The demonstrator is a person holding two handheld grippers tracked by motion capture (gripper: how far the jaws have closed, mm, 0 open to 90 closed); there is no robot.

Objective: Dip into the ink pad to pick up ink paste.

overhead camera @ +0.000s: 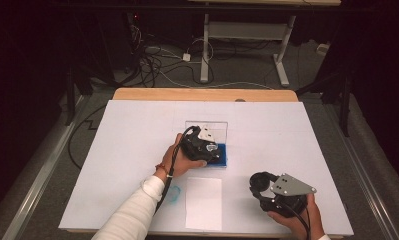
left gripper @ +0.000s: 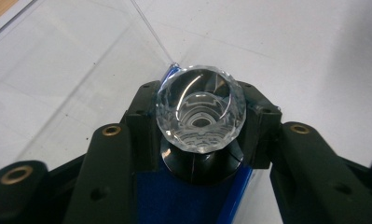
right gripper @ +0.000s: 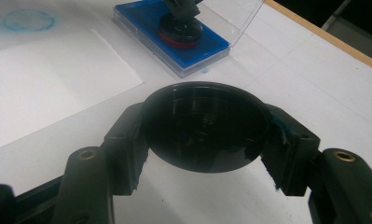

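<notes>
A stamp with a faceted clear knob [left gripper: 200, 109] and a black round base [left gripper: 200, 163] stands on a blue ink pad [left gripper: 174, 198]. My left gripper [left gripper: 200, 140] is shut on the stamp just under the knob. From above, that left gripper [overhead camera: 207, 146] sits over the ink pad [overhead camera: 223, 156] at the table's middle. In the right gripper view the stamp's base [right gripper: 180, 30] shows a red ring as it rests on the ink pad [right gripper: 207, 46]. My right gripper [right gripper: 204, 135] is shut on a black round cap [right gripper: 204, 123]. It hovers at the near right, the right gripper [overhead camera: 263, 186] pointing left.
The pad case's clear lid [overhead camera: 207, 127] stands open behind the pad. A white paper sheet [overhead camera: 203, 202] lies near the front edge, with a faint blue ring mark [overhead camera: 173, 194] on the white table cover [overhead camera: 307, 135] to its left. Cables and desk legs lie beyond the table.
</notes>
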